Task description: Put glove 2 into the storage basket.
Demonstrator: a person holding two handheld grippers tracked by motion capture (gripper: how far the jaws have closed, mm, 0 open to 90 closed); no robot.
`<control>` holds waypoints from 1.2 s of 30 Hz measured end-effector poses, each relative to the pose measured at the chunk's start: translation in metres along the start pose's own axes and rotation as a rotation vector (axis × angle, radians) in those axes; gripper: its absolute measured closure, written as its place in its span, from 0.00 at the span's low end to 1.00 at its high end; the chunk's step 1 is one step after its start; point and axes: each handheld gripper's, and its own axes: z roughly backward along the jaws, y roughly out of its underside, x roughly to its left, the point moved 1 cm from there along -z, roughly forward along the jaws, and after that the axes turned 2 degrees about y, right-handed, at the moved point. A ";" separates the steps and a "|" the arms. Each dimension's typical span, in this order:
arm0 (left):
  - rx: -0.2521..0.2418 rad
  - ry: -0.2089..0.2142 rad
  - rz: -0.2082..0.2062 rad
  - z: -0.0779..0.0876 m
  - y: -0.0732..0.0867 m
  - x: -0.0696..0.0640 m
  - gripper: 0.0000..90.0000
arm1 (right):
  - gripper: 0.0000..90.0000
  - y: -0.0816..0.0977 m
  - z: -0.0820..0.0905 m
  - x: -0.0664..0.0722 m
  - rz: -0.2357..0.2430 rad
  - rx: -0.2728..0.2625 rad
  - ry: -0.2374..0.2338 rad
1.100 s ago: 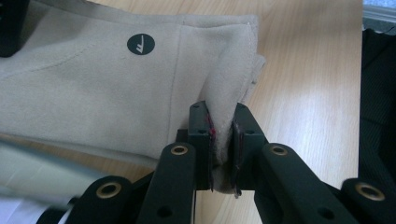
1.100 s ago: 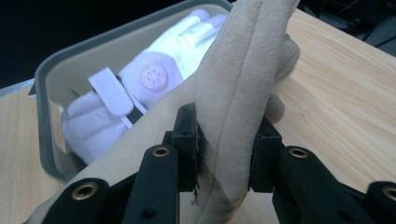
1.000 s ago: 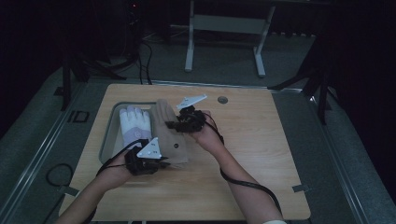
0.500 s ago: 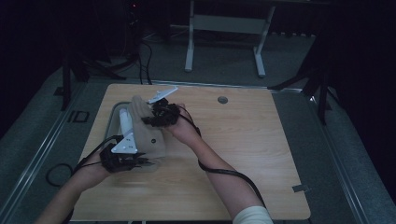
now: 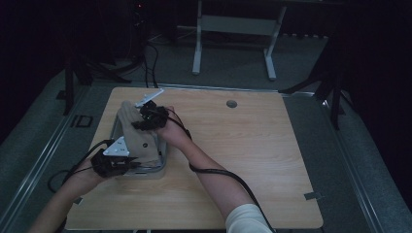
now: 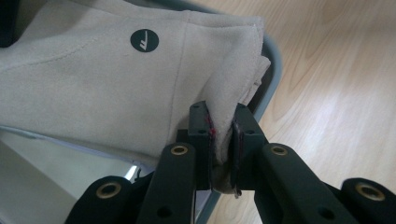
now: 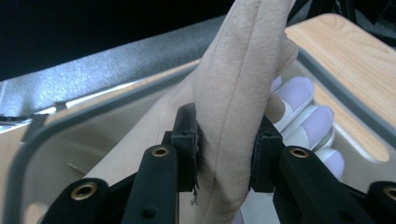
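The wooden surface (image 5: 243, 155) carries a grey tray (image 5: 163, 162) near its left edge in the high view; the tray rim also appears in the left gripper view (image 6: 273, 74) and in the right gripper view (image 7: 116, 105). A beige fabric garment (image 5: 138, 133) is draped over the tray, suspended between both tools. The fabric bears a small round dark logo (image 6: 144, 40) on its face. The left tongs (image 5: 127, 164) sit at the near end of the tray and are clamped on a folded edge of the fabric (image 6: 224, 100), pads pressed tight against it. The right tongs (image 5: 145, 116) sit at the far end of the tray and are clamped on a thicker bunched fold of the fabric (image 7: 233, 121), held upright. White gloves (image 7: 303, 119) lie inside the tray behind that fold.
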 end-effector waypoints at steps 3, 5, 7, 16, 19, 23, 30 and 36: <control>-0.008 0.007 0.016 -0.006 0.002 0.002 0.90 | 0.77 0.007 -0.008 -0.003 -0.006 0.021 0.010; -0.010 0.013 0.024 -0.008 0.003 0.004 0.90 | 0.76 0.011 -0.011 -0.007 -0.012 0.041 0.024; -0.014 0.011 0.033 -0.010 0.004 0.005 0.90 | 0.76 0.015 -0.015 -0.010 -0.023 0.056 0.027; 0.003 0.050 0.070 -0.017 0.007 0.012 0.90 | 0.71 0.027 -0.024 -0.018 -0.076 0.068 0.015; -0.004 0.053 0.082 -0.016 0.008 0.013 0.89 | 0.60 0.025 -0.018 -0.019 -0.083 0.052 0.020; -0.032 0.025 0.067 -0.011 0.007 0.011 0.82 | 0.42 0.021 -0.002 -0.021 -0.076 0.041 0.032; -0.150 0.038 0.153 0.001 -0.001 0.008 0.32 | 0.23 0.020 0.028 -0.023 -0.091 -0.011 -0.025; -0.220 0.057 0.144 0.002 -0.014 -0.003 0.16 | 0.19 0.027 0.043 -0.012 -0.022 -0.015 -0.015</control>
